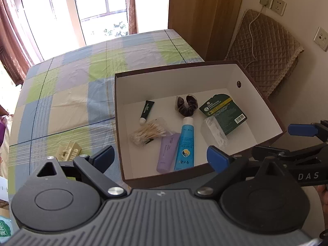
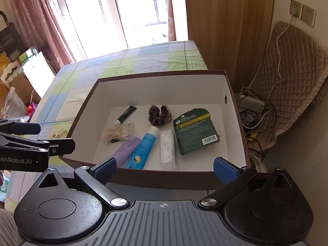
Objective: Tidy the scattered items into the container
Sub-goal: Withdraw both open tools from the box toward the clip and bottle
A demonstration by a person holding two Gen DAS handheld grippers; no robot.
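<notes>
A brown box (image 1: pixel 164 70) with a white inside stands on the checked tablecloth (image 1: pixel 82 82). In it lie a small green tube (image 1: pixel 146 110), a dark scrunchie (image 1: pixel 186 107), a green packet (image 1: pixel 225 112), a blue tube (image 1: pixel 185 145), a purple tube (image 1: pixel 168 153), cotton swabs (image 1: pixel 149 134) and a clear packet (image 1: pixel 214 132). A cream hair clip (image 1: pixel 68 150) rests on the cloth left of the box, just beyond my left gripper's left finger. My left gripper (image 1: pixel 161 156) is open and empty over the box's near left corner. My right gripper (image 2: pixel 165 169) is open and empty at the near wall of the box (image 2: pixel 160 75).
A wooden wardrobe (image 2: pixel 225 30) rises behind the table. To the right a quilted cover (image 2: pixel 291 78) leans under wall sockets (image 2: pixel 303 13), with a power strip (image 2: pixel 252 102) and fan (image 2: pixel 249 119) on the floor. Bags and boxes (image 2: pixel 18 94) crowd the left side.
</notes>
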